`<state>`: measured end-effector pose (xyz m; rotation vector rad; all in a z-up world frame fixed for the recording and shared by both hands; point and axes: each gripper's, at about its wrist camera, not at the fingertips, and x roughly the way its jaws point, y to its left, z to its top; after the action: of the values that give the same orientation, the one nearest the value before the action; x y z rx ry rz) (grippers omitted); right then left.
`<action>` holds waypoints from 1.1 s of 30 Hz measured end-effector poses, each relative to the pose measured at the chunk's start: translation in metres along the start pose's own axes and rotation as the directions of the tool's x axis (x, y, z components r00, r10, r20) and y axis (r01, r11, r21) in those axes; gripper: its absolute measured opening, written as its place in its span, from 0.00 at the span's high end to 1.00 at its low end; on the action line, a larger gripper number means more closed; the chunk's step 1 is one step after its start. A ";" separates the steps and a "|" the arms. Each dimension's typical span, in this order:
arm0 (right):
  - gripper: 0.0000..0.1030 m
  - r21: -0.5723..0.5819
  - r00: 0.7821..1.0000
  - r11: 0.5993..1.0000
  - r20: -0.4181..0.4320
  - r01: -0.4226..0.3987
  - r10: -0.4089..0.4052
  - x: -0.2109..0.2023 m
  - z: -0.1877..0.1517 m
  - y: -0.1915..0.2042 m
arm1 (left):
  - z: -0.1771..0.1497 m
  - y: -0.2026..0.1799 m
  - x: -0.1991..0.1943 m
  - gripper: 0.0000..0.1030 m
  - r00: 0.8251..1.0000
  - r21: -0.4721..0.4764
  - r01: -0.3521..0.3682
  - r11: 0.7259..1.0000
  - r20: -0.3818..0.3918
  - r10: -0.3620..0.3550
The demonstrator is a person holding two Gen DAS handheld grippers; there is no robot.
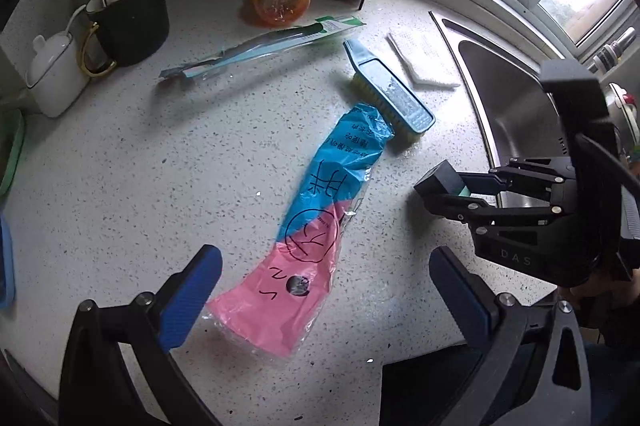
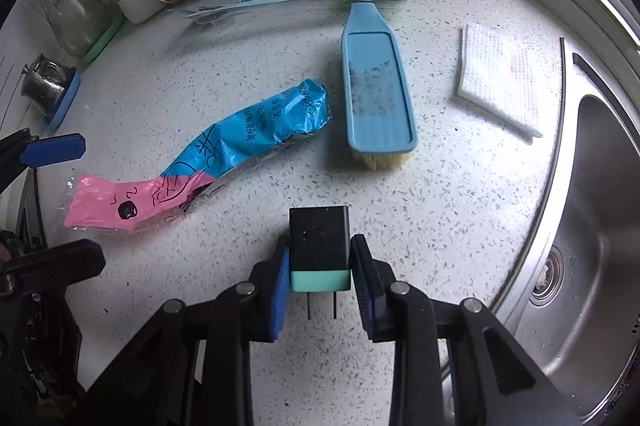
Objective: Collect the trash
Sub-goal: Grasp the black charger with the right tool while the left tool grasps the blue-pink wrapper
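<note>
Charger [image 2: 319, 246] pinched in your right gripper [image 2: 320, 278], left gripper [image 1: 320, 290] wide open and empty.
Grip sits low near the prongs; lift fast and it may tip out.

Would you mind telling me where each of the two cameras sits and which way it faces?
Left wrist: on the left gripper, looking steeply down at the pink-and-blue wrapper between its open fingers; the right gripper shows at right.
Right wrist: on the right gripper, looking down at the charger plug it pinches; one left finger shows at left.
Shared: wrapper, scrub brush, countertop.
</note>
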<state>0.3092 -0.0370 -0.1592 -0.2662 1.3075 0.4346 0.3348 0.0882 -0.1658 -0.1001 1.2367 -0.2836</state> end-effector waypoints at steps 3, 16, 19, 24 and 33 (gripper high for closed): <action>0.74 0.024 1.000 1.000 0.011 0.010 -0.011 -0.016 -0.012 -0.007 | 0.006 -0.001 0.011 0.03 1.000 0.036 -0.019 0.999 -0.024 0.020; 0.74 0.111 0.996 0.992 0.059 0.062 -0.068 -0.047 -0.025 -0.029 | 0.020 -0.003 0.063 0.55 0.991 0.134 -0.028 0.991 -0.127 0.045; 0.74 0.115 0.996 0.991 0.064 0.061 -0.069 -0.047 -0.022 -0.029 | 0.021 -0.005 0.065 0.66 0.990 0.149 -0.029 0.988 -0.134 0.049; 0.74 0.120 0.997 0.992 0.061 0.045 -0.052 -0.046 -0.022 -0.031 | 0.016 -0.013 0.068 0.80 0.988 0.160 -0.019 0.987 -0.147 0.043; 0.74 0.094 0.997 0.995 0.073 0.029 -0.036 -0.051 -0.030 -0.028 | 0.001 -0.033 0.049 0.89 0.993 0.139 -0.026 0.990 -0.114 0.042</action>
<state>0.2858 -0.0824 -0.1188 -0.1910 1.2447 0.3518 0.3456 0.0433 -0.2031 0.0574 1.3299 -0.3485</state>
